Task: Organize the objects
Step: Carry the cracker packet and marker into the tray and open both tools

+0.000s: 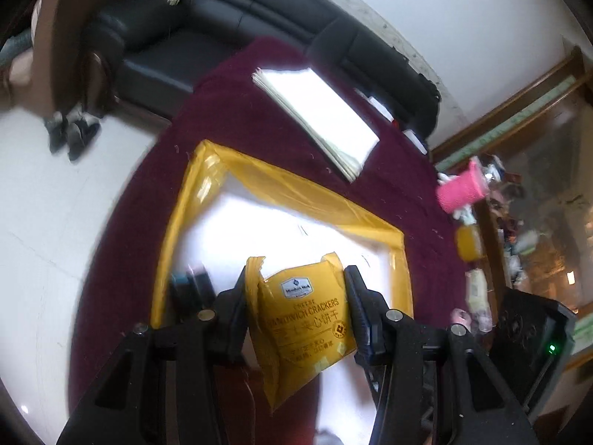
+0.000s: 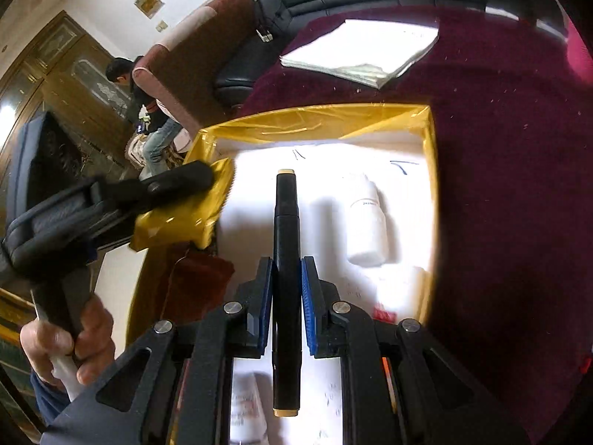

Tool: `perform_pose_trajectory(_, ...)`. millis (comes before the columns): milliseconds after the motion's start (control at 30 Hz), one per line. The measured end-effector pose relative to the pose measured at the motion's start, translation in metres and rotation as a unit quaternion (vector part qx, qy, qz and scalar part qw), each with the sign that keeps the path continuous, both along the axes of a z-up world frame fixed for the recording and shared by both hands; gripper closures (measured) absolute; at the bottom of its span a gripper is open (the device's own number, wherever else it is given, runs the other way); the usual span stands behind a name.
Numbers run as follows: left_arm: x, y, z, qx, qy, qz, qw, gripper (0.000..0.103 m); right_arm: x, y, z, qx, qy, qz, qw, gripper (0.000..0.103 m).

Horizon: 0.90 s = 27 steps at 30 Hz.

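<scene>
My left gripper (image 1: pixel 296 278) is shut on a yellow packet of sandwich crackers (image 1: pixel 307 319) and holds it over the near part of a yellow-rimmed box (image 1: pixel 207 170) with a white floor. The same packet (image 2: pixel 181 211) and the left gripper (image 2: pixel 207 178) show in the right wrist view, at the box's left rim. My right gripper (image 2: pixel 287 263) is shut on a black marker (image 2: pixel 286 230) with tan end caps, held lengthwise over the box (image 2: pixel 315 118). A white bottle (image 2: pixel 367 218) lies inside the box to the right of the marker.
The box sits on a maroon tablecloth (image 2: pixel 500 185). A stack of white paper (image 2: pixel 363 52) lies beyond the box. A black sofa (image 1: pixel 229 18) stands behind the table. Pink and yellow items (image 1: pixel 463 189) hang at the right. A person (image 2: pixel 148 111) sits far left.
</scene>
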State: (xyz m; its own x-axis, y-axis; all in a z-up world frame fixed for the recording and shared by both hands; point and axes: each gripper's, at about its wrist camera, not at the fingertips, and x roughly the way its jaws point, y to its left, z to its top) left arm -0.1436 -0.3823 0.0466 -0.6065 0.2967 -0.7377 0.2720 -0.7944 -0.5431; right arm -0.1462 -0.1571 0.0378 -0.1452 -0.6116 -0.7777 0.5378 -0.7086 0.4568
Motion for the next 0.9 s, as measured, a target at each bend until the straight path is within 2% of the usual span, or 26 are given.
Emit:
perform_pose_trajectory(267, -0.01, 0.0, 0.0, -0.01, 0.0, -0.004, 0.9999, 0.061, 0.002, -0.018, -0.013, 0.023, 0.003, 0.003, 1.0, 0.091)
perform_pose_trajectory(533, 0.0, 0.008, 0.006, -0.015, 0.017, -0.017, 0.9996, 0.061, 0.009, -0.015, -0.006, 0.036, 0.029, 0.011, 0.999, 0.09)
perform_pose_trajectory(767, 0.019, 0.013, 0.024, -0.013, 0.035, -0.018, 0.9991, 0.06, 0.014, 0.011, 0.008, 0.005, 0.019, 0.012, 1.0, 0.09)
perform_pose_trajectory(900, 0.039, 0.037, 0.04, -0.027, 0.053, -0.051, 0.9969, 0.056, 0.025, 0.045, 0.023, -0.023, 0.016, 0.008, 1.0, 0.09)
